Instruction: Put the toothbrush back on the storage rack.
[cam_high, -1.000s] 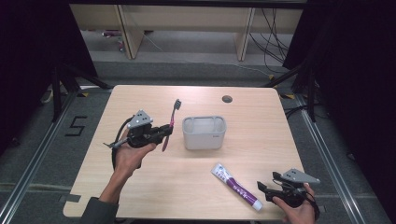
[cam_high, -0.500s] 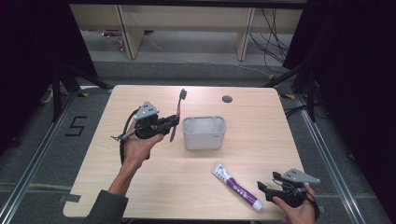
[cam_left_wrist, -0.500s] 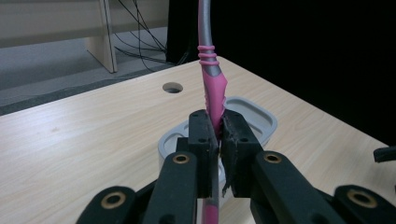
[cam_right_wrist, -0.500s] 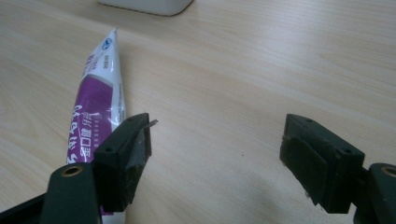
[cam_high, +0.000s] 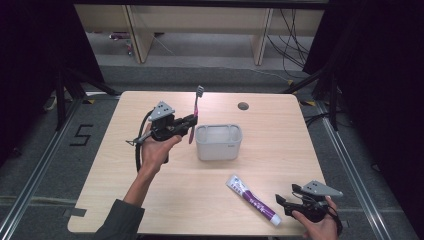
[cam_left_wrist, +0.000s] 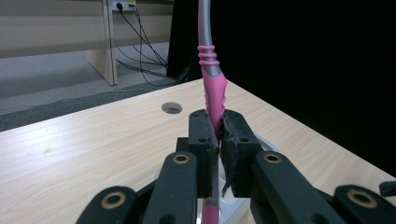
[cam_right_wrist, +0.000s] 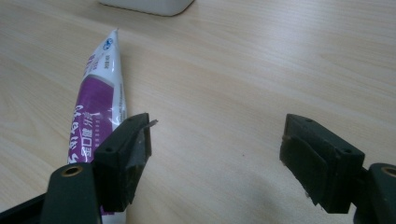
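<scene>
White holder (cam_high: 218, 142) stood mid-tabletop (cam_high: 270, 125), contents unclear, pink-and-grey toothbrush (cam_high: 195, 111) upright just left of it, bristles up, pinched by left tongs (cam_high: 191, 121), right tongs (cam_high: 286, 198) spread beside purple tube (cam_high: 252, 199)

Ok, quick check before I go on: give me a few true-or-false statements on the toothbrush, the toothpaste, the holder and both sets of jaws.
1. The left gripper is shut on the pink toothbrush. True.
2. The toothbrush already stands inside the white holder. False: it is held in the air beside the holder, bristles up.
3. The right gripper has its jaws open with nothing between them. True.
4. The toothpaste tube is in the holder. False: it lies flat on the table, near the right gripper.
5. The right gripper's jaws clamp the toothpaste tube. False: the tube lies beside one jaw, not between them.
</scene>
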